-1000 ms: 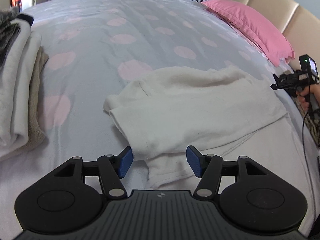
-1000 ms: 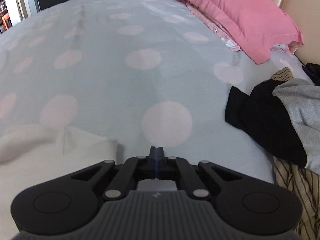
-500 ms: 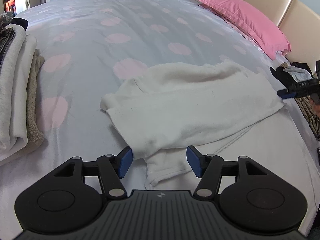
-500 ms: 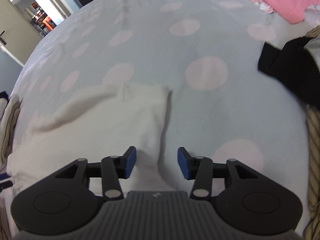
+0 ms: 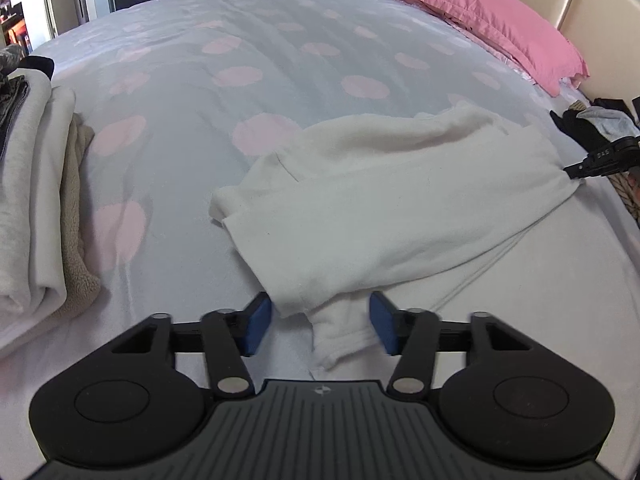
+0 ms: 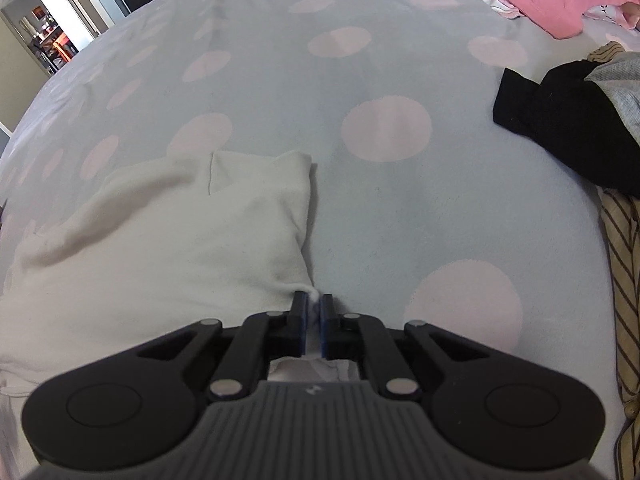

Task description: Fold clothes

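A white fleecy garment [image 5: 400, 208] lies crumpled across the spotted bedspread [image 5: 280, 60]. My left gripper [image 5: 320, 322] straddles its near hanging end. Its blue pads [image 5: 258, 322] are closing, with a gap still showing beside the cloth. In the right wrist view the same garment [image 6: 160, 248] spreads to the left, and my right gripper [image 6: 314, 312] is closing on its near right corner, with a tuft of white cloth pinched between the pads. In the left wrist view the right gripper [image 5: 576, 168] touches the garment's right corner.
A stack of folded white and beige clothes [image 5: 32, 200] sits at the left. A pink pillow [image 5: 500, 28] lies by the beige headboard [image 5: 580, 0]. Black and grey clothes [image 6: 560, 120] and a striped cloth [image 6: 624, 260] are piled at the right edge.
My right gripper swung left to the garment's corner, opened, then closed on it. The left jaws have narrowed around the garment's near end. The left hand stayed put.
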